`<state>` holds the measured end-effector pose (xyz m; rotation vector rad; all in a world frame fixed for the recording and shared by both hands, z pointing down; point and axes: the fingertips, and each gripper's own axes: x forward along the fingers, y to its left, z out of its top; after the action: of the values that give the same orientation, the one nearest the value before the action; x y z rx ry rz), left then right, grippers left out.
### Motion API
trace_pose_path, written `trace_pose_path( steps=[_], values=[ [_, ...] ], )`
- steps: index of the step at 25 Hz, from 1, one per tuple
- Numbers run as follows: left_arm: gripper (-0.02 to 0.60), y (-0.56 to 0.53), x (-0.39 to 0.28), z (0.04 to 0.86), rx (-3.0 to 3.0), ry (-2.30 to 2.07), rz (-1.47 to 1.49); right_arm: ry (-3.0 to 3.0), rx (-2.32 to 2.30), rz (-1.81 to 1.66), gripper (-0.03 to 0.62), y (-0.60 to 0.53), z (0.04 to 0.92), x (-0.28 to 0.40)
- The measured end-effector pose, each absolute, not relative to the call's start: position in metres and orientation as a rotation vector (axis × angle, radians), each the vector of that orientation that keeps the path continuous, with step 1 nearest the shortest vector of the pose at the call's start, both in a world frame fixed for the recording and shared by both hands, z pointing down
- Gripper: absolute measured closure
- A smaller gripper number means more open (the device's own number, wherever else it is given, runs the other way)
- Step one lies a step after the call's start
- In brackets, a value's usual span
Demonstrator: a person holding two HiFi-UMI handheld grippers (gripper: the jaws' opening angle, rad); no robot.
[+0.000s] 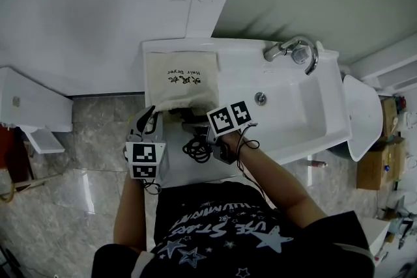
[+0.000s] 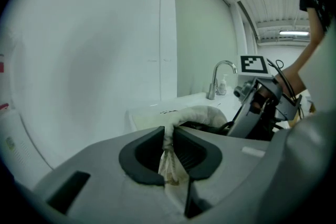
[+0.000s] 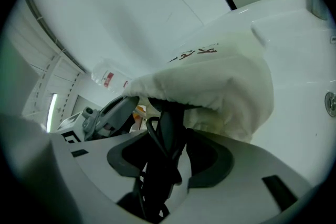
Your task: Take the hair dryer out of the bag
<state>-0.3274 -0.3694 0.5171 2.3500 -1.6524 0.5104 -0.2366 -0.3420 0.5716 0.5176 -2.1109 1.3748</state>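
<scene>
Cream cloth bag, one only, lies flat on the left end of the white sink counter, printed end toward the back edge and open mouth toward the front edge; one chrome faucet stands at the back right. Two grippers meet at the mouth: left gripper pinched tight on the bag's rim cloth, right gripper clamped on the one black hair dryer. It pokes partway out of the mouth, its cord looped by the front edge.
</scene>
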Motion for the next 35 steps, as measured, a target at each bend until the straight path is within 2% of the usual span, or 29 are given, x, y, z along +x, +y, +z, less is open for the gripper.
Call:
trace_pose_path(
  steps=[10,22,25,30,35],
  values=[
    [0.520,-0.366,-0.329,0.515,2.271,-1.727,0.605,-2.140,0.177,1.370,0.391,-0.270,0.545,-0.210],
    [0.511,-0.345,-0.313,0.521,2.163,-1.799,0.648,-2.254,0.026,1.302,0.391,-0.211,0.514,-0.159],
    [0.494,-0.338,-0.310,0.523,2.130,-1.831,0.671,-2.288,0.025,1.317,0.391,-0.199,0.503,-0.142],
    [0.372,-0.316,-0.306,0.515,2.077,-1.894,0.674,-2.358,0.105,1.366,0.391,-0.197,0.489,-0.103],
    [0.359,-0.274,-0.282,0.497,2.043,-1.980,0.627,-2.414,0.218,1.374,0.391,-0.197,0.488,-0.052]
  ],
)
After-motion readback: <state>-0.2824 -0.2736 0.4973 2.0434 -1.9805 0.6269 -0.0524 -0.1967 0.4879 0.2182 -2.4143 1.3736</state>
